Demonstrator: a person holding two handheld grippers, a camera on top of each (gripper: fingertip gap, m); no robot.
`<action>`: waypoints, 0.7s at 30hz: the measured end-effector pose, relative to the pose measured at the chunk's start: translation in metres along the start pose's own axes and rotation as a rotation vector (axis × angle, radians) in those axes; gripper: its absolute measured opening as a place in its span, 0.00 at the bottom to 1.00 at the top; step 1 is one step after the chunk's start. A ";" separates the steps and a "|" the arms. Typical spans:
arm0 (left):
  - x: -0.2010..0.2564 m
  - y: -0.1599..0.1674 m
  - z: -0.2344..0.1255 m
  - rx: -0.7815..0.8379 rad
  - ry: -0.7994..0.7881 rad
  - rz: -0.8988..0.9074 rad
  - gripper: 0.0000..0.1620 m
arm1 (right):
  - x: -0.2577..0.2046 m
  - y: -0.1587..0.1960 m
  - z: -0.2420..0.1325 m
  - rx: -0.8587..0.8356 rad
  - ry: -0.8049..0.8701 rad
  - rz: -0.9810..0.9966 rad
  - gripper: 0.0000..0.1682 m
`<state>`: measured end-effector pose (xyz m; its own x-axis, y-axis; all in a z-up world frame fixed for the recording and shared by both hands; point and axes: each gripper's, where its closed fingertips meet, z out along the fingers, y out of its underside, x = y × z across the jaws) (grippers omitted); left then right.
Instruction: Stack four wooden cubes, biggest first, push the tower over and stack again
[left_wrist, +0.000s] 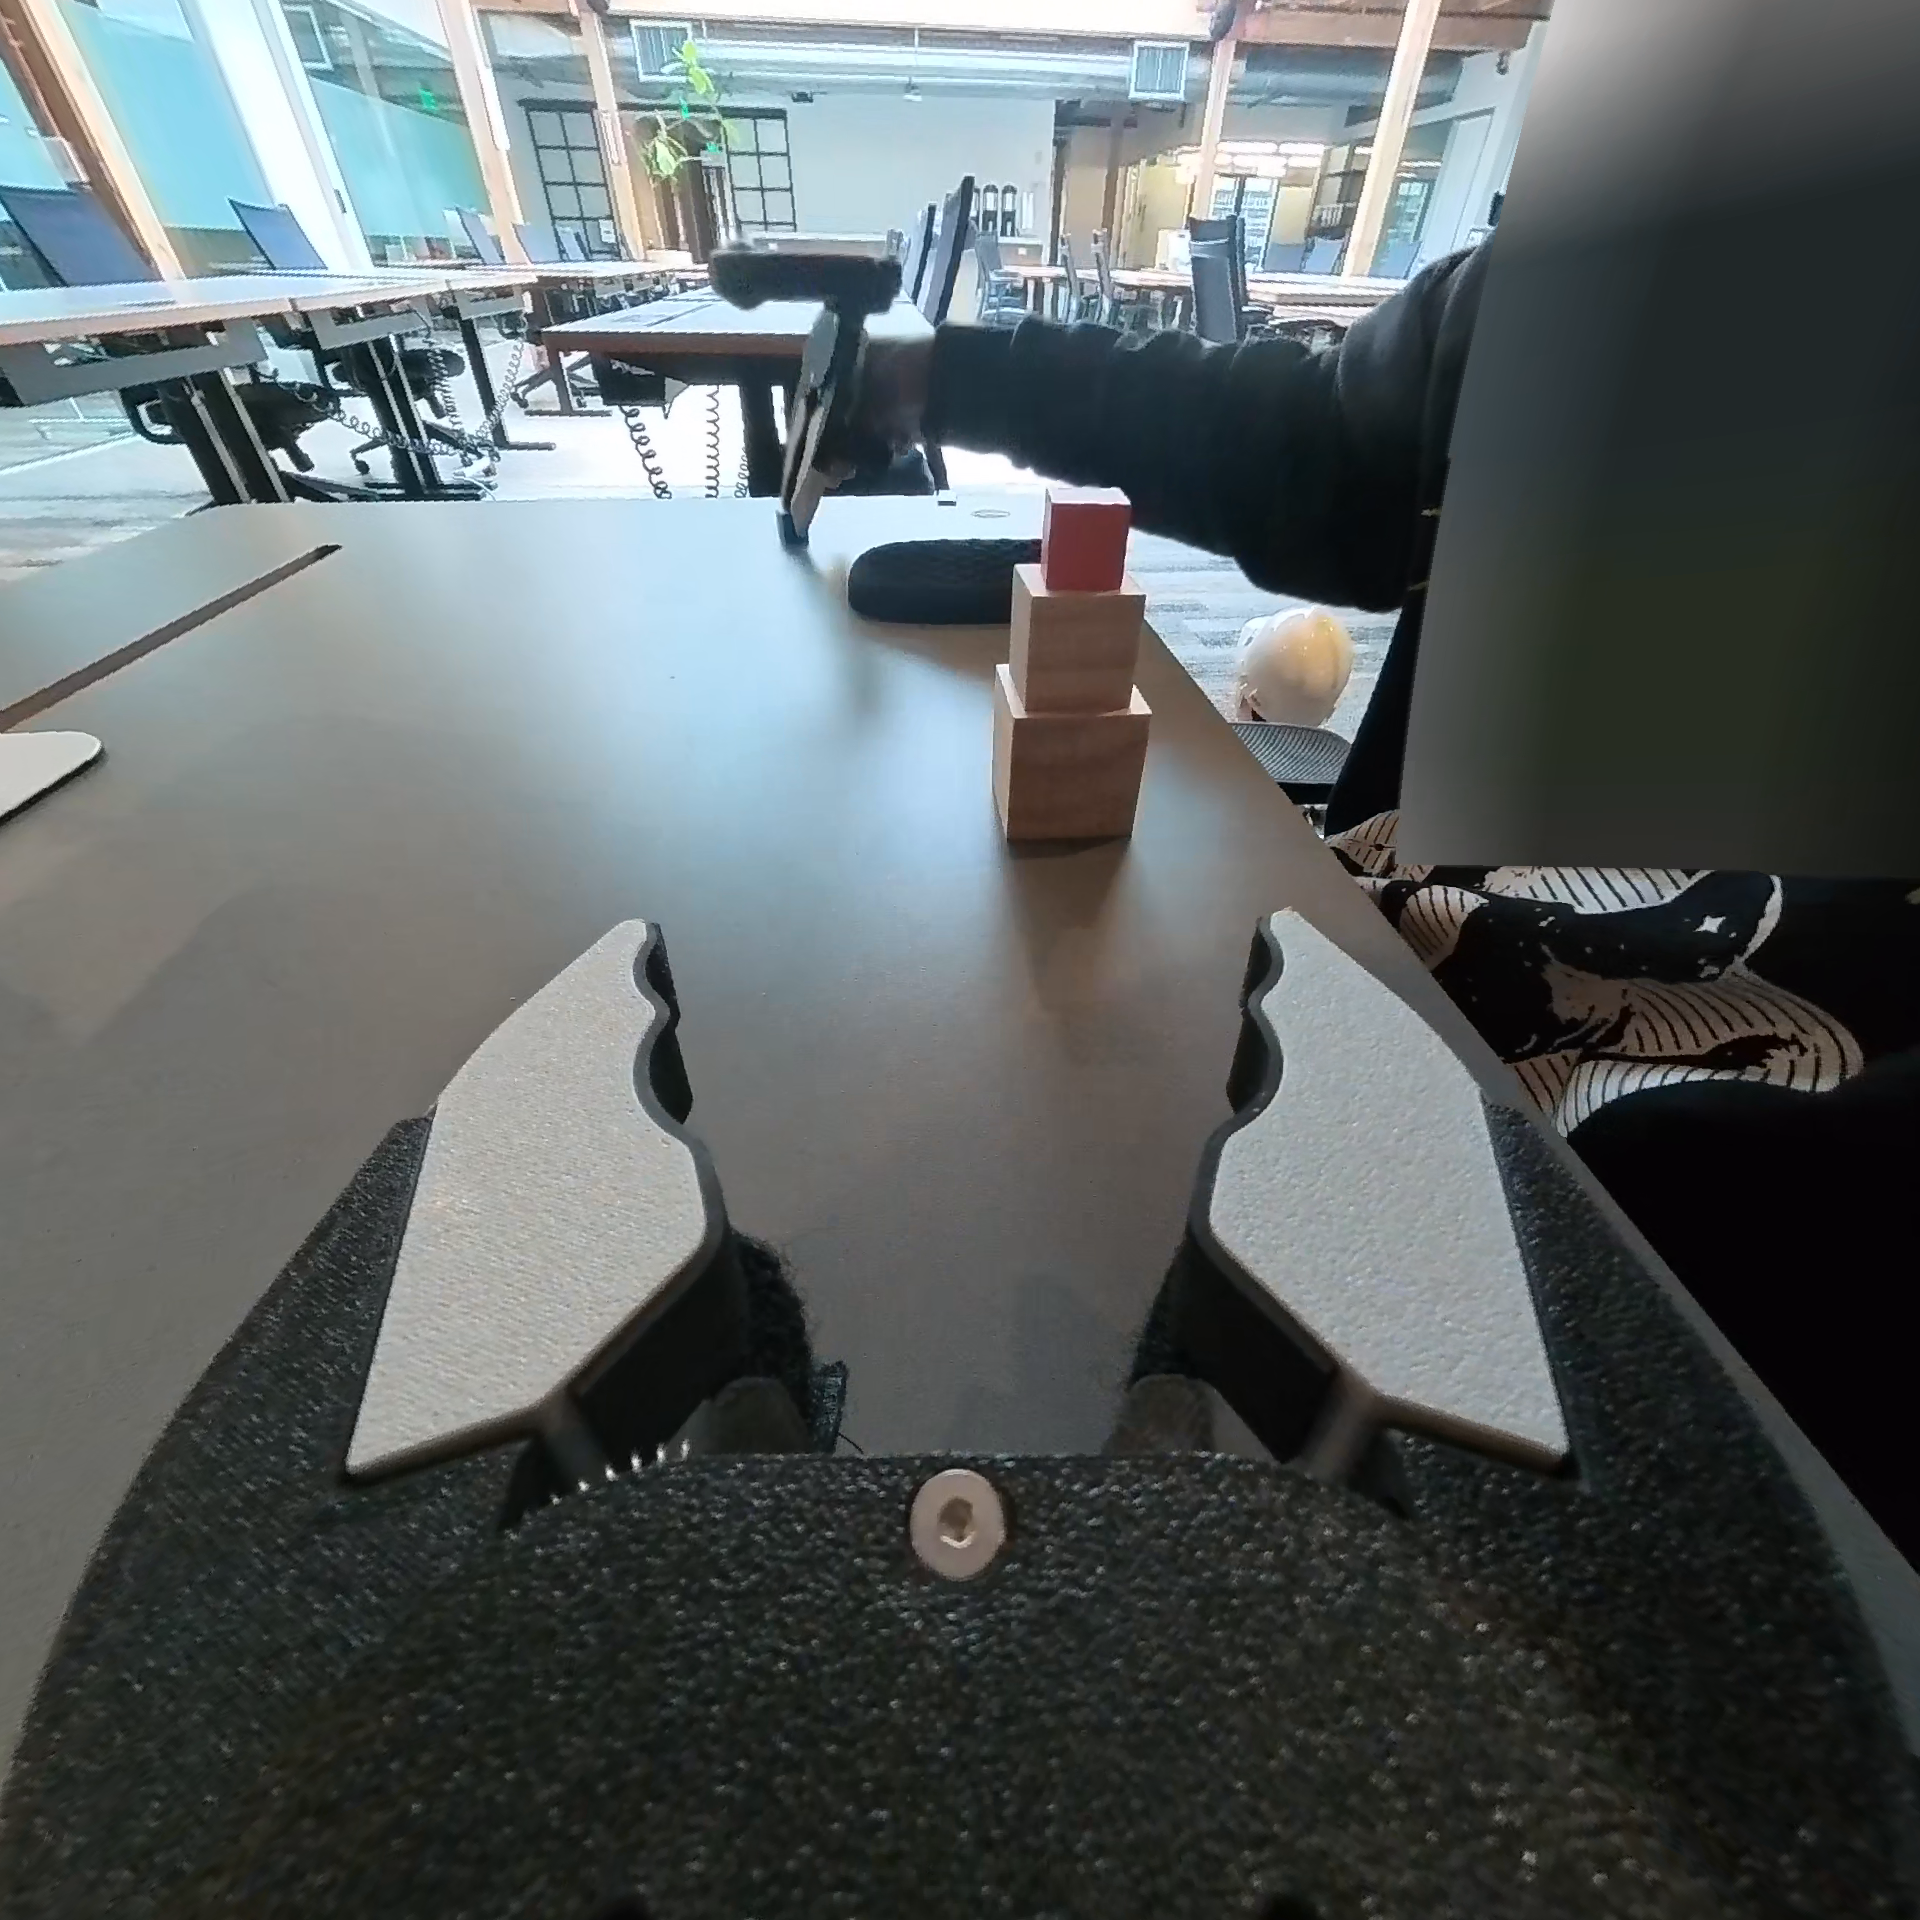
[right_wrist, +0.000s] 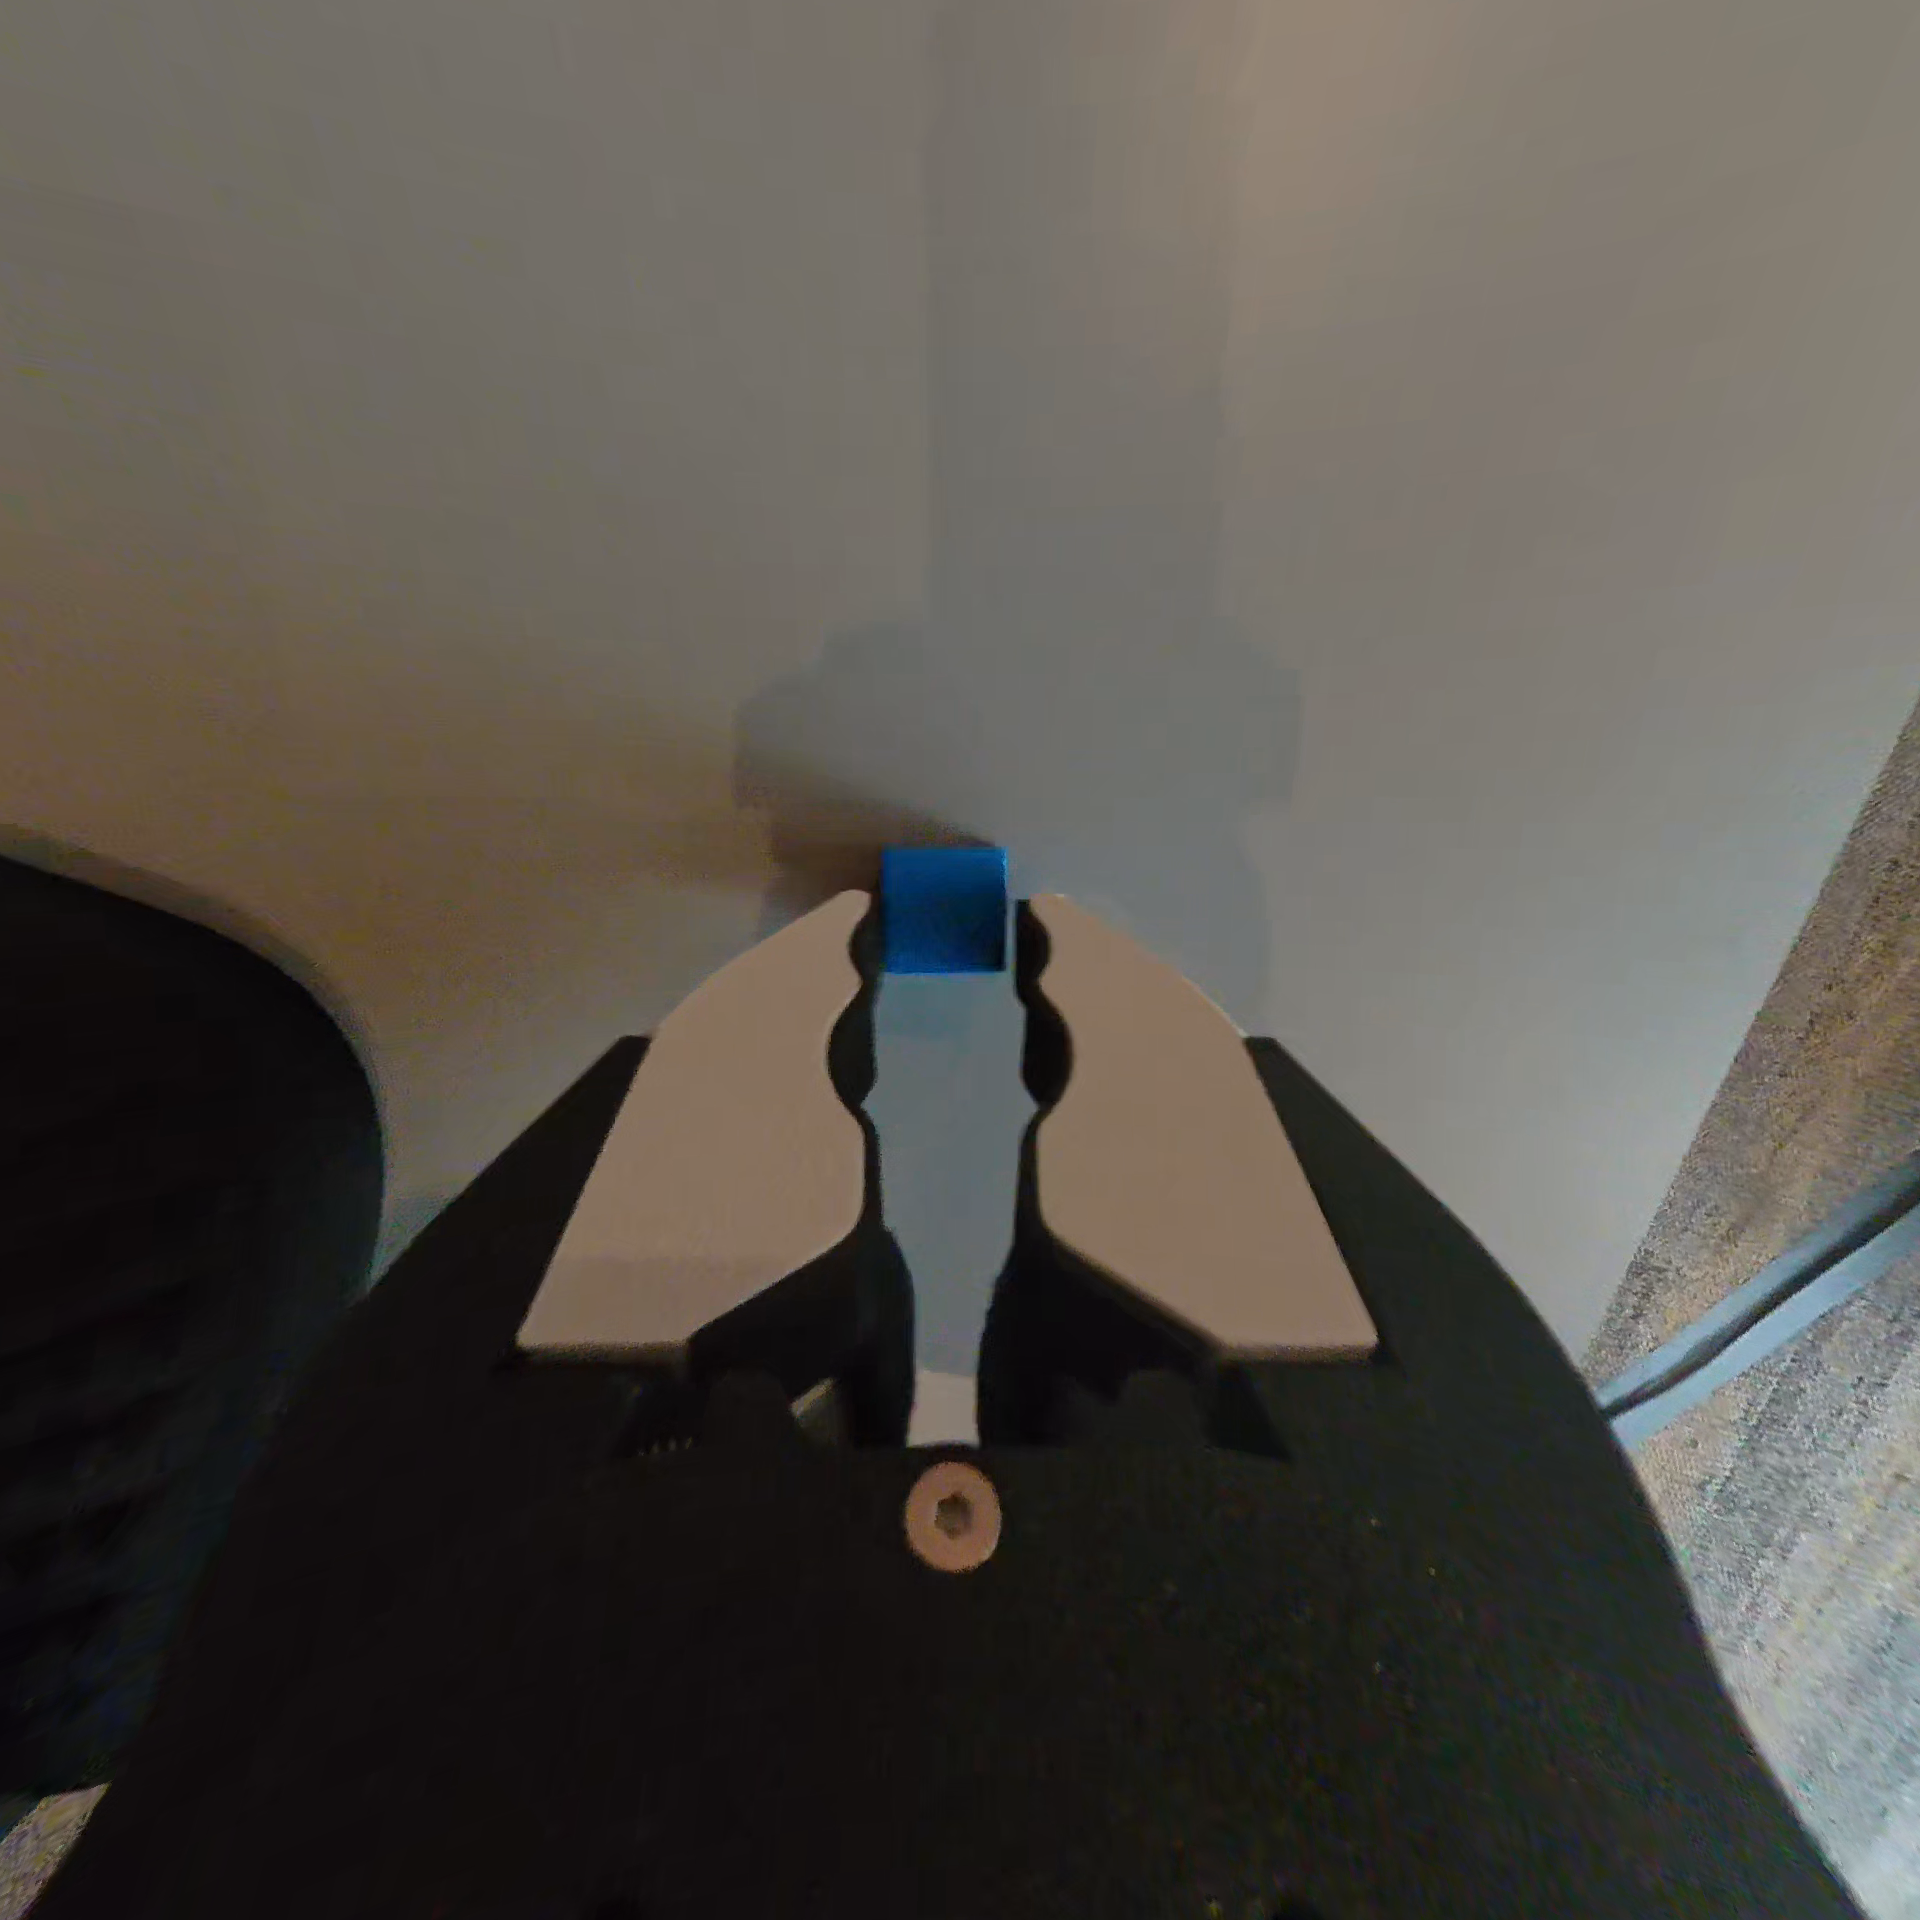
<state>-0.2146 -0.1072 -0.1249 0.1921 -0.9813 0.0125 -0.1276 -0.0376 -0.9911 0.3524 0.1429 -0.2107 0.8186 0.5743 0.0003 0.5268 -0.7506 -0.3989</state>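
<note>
A tower of three cubes stands on the dark table: a large wooden cube at the bottom, a medium wooden cube on it, and a red cube on top. My left gripper is open and empty, low over the table, short of the tower. My right gripper points down at the table, beyond and left of the tower. In the right wrist view the right gripper is shut on a small blue cube, held between its tips at the table surface.
A black padded rest lies behind the tower and shows at the left of the right wrist view. A person's black sleeve reaches over the tower. The table edge runs close to the right of the tower. A grey stand base sits far left.
</note>
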 end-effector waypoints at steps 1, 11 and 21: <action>0.000 0.000 0.000 -0.001 0.001 -0.001 0.63 | 0.000 0.000 0.001 0.007 0.002 0.002 0.13; -0.001 -0.001 -0.001 0.006 -0.003 -0.006 0.64 | -0.088 -0.048 -0.052 0.182 -0.109 -0.170 0.13; 0.000 0.000 0.000 0.000 -0.003 0.000 0.64 | -0.363 -0.073 -0.138 0.312 -0.479 -0.768 0.13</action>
<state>-0.2146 -0.1071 -0.1247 0.1952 -0.9807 0.0116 -0.1280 -0.0372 -0.9911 0.0484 -0.0567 -0.0549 0.0577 0.9982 0.0164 0.7398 -0.0317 -0.6721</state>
